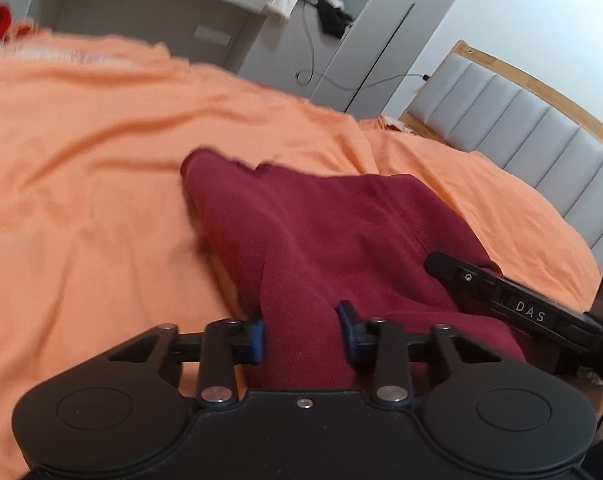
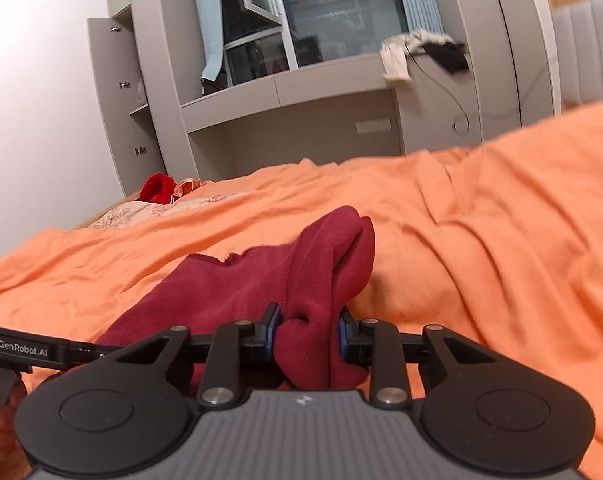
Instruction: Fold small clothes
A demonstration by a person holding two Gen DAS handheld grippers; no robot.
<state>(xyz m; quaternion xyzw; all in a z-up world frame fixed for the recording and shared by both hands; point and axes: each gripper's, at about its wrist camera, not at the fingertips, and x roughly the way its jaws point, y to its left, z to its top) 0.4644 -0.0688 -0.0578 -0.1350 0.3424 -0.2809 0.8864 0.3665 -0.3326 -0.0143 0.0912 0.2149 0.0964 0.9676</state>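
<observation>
Both grippers apparently clamped on maroon garment.

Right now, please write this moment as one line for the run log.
phase: fold, mid-lift | left gripper: shut on garment | right gripper: shut on garment | under it: orange sheet

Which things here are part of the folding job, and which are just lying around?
Part of the job: maroon garment, left gripper, right gripper, orange bedsheet as work surface.

Lying about: red cloth, white and black clothes on the ledge, cable.
</observation>
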